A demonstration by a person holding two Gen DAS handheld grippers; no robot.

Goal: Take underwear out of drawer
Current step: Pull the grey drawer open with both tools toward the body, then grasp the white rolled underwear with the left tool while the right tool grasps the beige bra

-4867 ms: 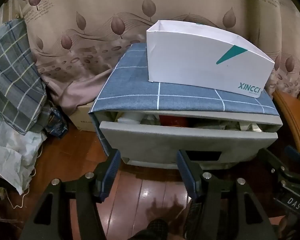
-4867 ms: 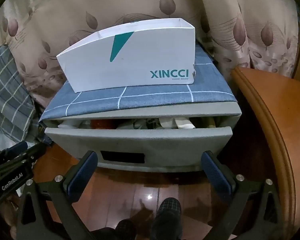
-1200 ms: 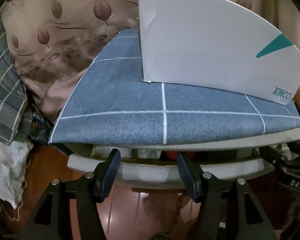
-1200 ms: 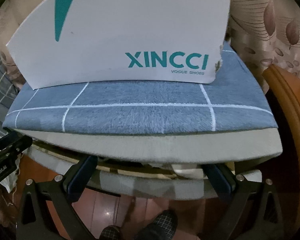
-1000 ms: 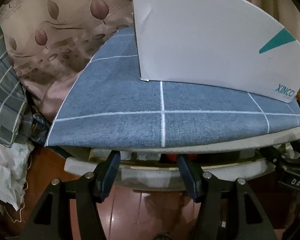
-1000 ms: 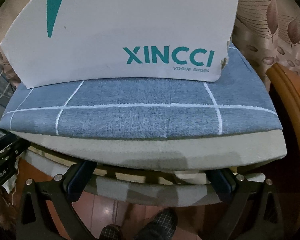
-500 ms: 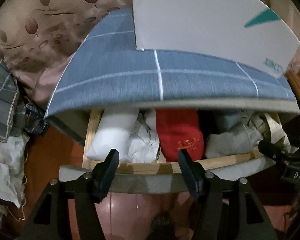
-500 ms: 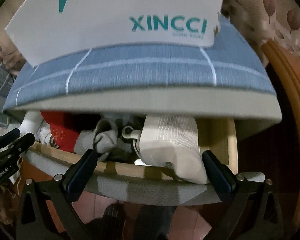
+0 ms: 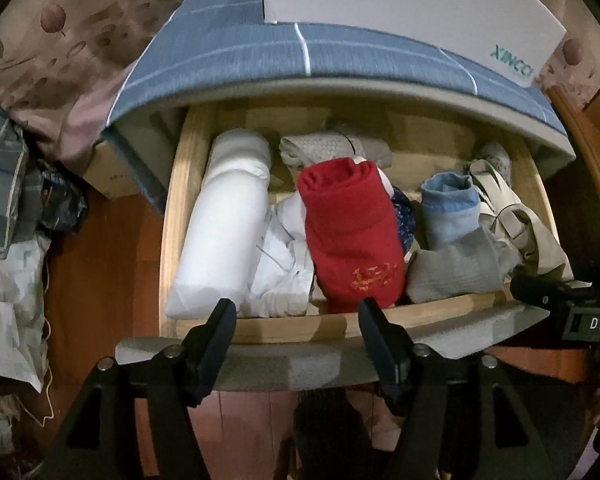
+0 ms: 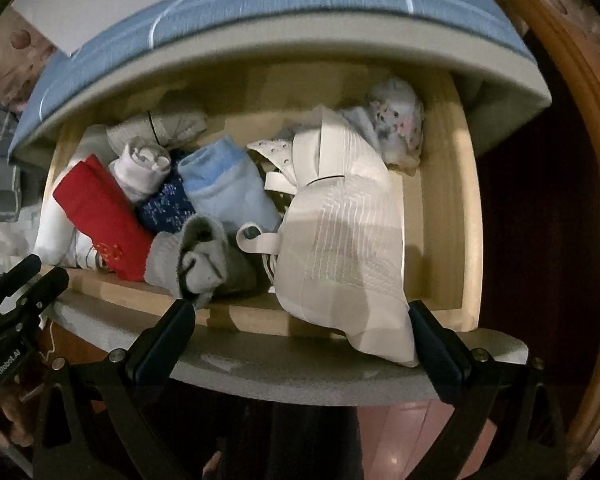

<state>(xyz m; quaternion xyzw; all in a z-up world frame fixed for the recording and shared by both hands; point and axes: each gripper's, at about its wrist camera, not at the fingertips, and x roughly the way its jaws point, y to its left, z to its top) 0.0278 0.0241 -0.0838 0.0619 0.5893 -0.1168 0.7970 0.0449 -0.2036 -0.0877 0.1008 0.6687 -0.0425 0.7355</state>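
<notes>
Now that the drawer (image 9: 284, 326) is pulled open, it's picking time. Both hand-held grippers hang over it empty: left hand-held gripper (image 9: 294, 318) jaws apart and just been widening, right hand-held gripper (image 10: 300, 322) spread wide. Rolled underwear fills the wooden tray: soft red roll (image 9: 350, 236), pale blue one (image 10: 226, 190), ribbed white piece (image 10: 340, 240). Next move, I'd guess, drops onto the red roll and pinches.
</notes>
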